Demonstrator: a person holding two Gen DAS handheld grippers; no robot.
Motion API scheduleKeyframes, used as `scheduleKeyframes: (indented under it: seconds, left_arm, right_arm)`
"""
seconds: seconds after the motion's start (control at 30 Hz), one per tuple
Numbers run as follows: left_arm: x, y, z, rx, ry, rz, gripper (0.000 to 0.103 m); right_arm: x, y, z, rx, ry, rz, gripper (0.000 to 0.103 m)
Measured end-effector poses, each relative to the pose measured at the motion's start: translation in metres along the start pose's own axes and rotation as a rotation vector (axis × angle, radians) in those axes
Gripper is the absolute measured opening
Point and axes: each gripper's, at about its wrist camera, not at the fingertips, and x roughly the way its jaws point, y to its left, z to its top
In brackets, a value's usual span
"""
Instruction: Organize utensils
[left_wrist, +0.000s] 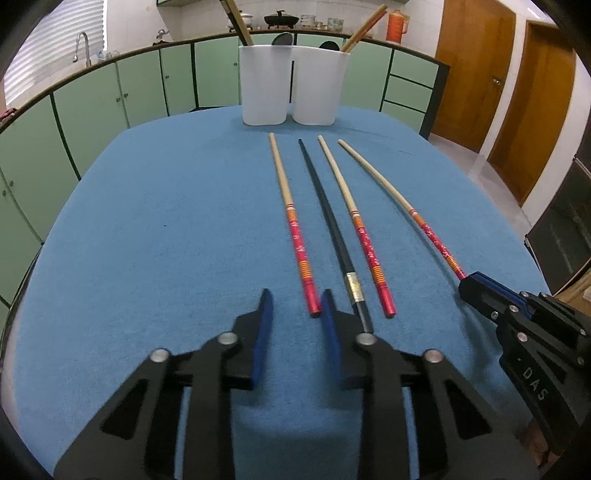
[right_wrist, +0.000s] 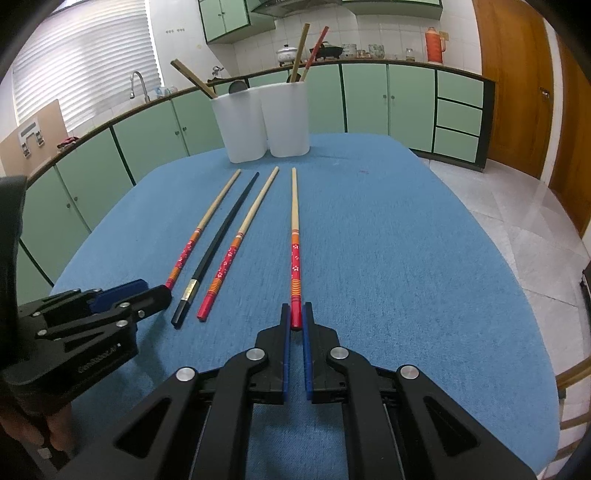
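Note:
Several chopsticks lie side by side on the blue tablecloth (left_wrist: 166, 221): three red-handled wooden ones and one black one (left_wrist: 332, 229). My left gripper (left_wrist: 295, 299) is open, its fingertips either side of the leftmost red chopstick's (left_wrist: 301, 251) handle end. My right gripper (right_wrist: 295, 314) is shut on the handle end of the rightmost red chopstick (right_wrist: 295, 236), which rests along the cloth. It also shows in the left wrist view (left_wrist: 471, 282). Two white holders (left_wrist: 264, 85) (left_wrist: 319, 86) stand at the far edge with chopsticks and dark spoons in them.
Green kitchen cabinets (left_wrist: 140, 92) with a sink tap (left_wrist: 83, 46) run behind the table. Wooden doors (left_wrist: 472, 66) and a tiled floor (right_wrist: 509, 206) lie to the right. The table edge drops off on both sides.

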Motion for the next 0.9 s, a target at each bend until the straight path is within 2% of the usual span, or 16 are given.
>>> scheduleKeyframes:
  seconds: [0.13, 0.4, 0.63, 0.9]
  left_arm:
    - [0.003, -0.006, 0.001, 0.017, -0.005, 0.0, 0.007]
    - [0.0, -0.002, 0.004, -0.005, -0.016, -0.015, 0.005]
    - [-0.028, 0.002, 0.011, 0.031, -0.09, 0.014, 0.005]
    - [-0.073, 0.008, 0.037, 0.036, -0.203, 0.036, 0.005]
  right_arm:
    - [-0.001, -0.001, 0.0, 0.002, 0.0, 0.0, 0.006]
    - [-0.004, -0.002, 0.001, 0.004, -0.008, 0.0, 0.006]
    - [-0.014, -0.004, 0.01, -0.01, -0.038, -0.01, 0.006]
    - [-0.043, -0.006, 0.037, -0.04, -0.125, -0.014, 0.006]
